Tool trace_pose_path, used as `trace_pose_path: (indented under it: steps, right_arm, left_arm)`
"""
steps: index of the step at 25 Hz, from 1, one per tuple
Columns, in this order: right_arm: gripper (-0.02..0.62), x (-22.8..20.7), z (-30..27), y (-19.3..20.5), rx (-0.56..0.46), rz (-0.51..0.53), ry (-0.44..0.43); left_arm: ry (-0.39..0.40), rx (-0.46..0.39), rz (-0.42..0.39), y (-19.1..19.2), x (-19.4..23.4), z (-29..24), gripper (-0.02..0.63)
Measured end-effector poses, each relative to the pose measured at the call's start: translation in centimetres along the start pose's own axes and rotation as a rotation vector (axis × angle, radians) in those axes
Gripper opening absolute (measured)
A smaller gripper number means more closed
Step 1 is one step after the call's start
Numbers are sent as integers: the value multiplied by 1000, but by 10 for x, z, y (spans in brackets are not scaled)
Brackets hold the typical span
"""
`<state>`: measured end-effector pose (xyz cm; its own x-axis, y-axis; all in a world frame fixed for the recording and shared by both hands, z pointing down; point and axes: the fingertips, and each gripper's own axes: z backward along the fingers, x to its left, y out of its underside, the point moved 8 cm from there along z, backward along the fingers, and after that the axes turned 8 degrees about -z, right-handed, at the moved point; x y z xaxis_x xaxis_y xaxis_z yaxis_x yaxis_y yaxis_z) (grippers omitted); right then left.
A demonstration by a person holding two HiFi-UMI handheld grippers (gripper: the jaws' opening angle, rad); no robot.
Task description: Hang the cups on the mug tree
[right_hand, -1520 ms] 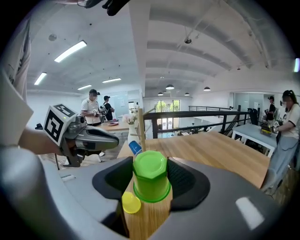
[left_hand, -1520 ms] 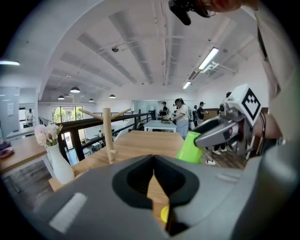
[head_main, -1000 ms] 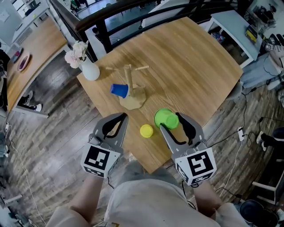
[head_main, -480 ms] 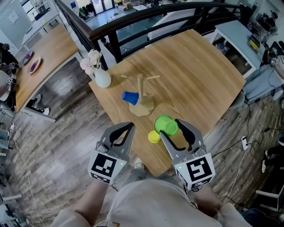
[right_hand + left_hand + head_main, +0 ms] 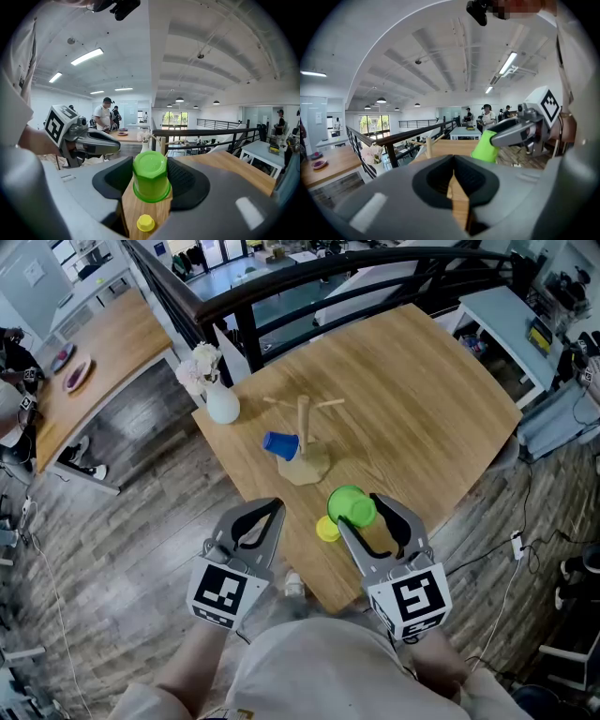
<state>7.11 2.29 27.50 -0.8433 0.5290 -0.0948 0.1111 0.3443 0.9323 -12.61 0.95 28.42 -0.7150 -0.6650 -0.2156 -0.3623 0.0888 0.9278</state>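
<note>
Pinches the upturned green cup (image 5: pixel 151 176) between the wide-spread fingers (image 5: pixel 399 520) of the right gripper (image 5: pixel 362 510), lower centre, just above the yellow cup (image 5: pixel 327 529). Holds the left gripper (image 5: pixel 266 513) closed on nothing, lower left.

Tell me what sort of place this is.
Probably an open-plan lab or workshop office, seemingly on an upper level. A black railing runs along the floor's edge, a white desk carries equipment, and people stand around tables in the background under strip lights.
</note>
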Motion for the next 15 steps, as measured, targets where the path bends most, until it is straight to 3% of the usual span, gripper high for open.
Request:
trace_pose_path:
  steps: [9, 15]
  right_arm:
    - [233, -8, -6, -6, -14, 3, 20]
    - [233, -19, -12, -30, -54, 8, 25]
  left_arm:
    - [12, -13, -2, -3, 2, -10, 3]
    - [4, -50, -1, -23, 13, -11, 3]
